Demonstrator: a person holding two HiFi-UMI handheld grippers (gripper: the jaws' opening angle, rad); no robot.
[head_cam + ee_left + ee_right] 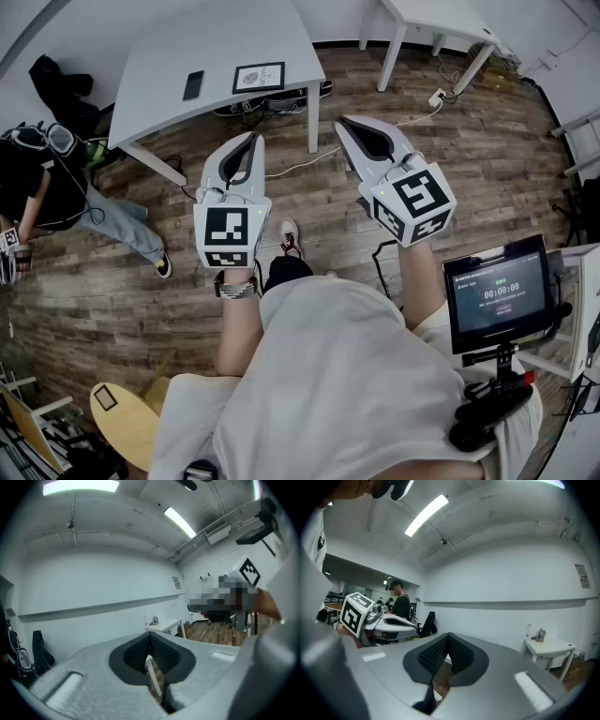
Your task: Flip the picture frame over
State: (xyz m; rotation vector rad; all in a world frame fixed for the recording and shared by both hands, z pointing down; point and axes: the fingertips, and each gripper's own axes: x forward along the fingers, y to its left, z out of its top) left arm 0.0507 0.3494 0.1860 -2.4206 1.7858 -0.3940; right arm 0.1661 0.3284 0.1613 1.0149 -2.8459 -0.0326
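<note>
Jaws of both grippers are clenched tip to tip, with nothing between them. Head view: the left gripper (252,139) and right gripper (341,122) point toward the white table (169,56) and stop short of its near edge; the picture frame (258,78) lies flat on that table near the same edge, just right of a dark phone (193,84). Left gripper view, then right gripper view: ribbed pads (136,653) meet at the front, grasping nothing, and likewise on the right (461,656).
</note>
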